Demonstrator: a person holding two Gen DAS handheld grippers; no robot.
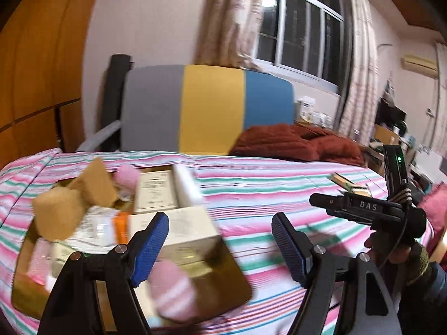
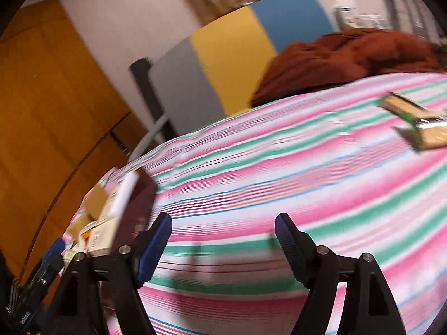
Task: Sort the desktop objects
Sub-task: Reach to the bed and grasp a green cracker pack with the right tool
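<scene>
Plainly, label by label:

Left tool point(image 1: 220, 247): spread wide, nothing between its blue pads; it hovers over the near right corner of the box.

Right tool point(image 2: 223, 248): spread wide as well, empty, held above bare striped cloth. In the left wrist view its black body point(image 1: 363, 209) shows to the right, gripped by a gloved hand point(image 1: 396, 248).

Bed point(image 2: 279, 173): covered in a sheet striped pink, green, white and blue; it carries everything being sorted.

Box point(image 1: 223, 287): an open cardboard carton on the left part of the bed, its flaps folded out, already holding several things.

Box contents: cream cartons point(image 1: 156, 189), two tan blocks point(image 1: 58, 215) piled at the left side, an orange packet point(image 1: 121, 226) among pale wrappers, and a pink roll point(image 1: 127, 176) at the far edge. Motion blur hides any print.

Pink striped item point(image 1: 170, 290): soft and rounded, at the near edge of the box just below the left tool; blur makes it unclear whether it rests on the flap.

Green-edged packets point(image 2: 413, 122): flat, tan-faced, lying on the sheet at the far right, well apart from the box and from both tools.

Red-brown blanket point(image 1: 299, 142): bunched at the far side of the bed.

Panel point(image 1: 206, 109): grey, yellow and blue, upright behind the bed.

Window point(image 1: 301, 28): dark, with pale curtains either side.
</scene>
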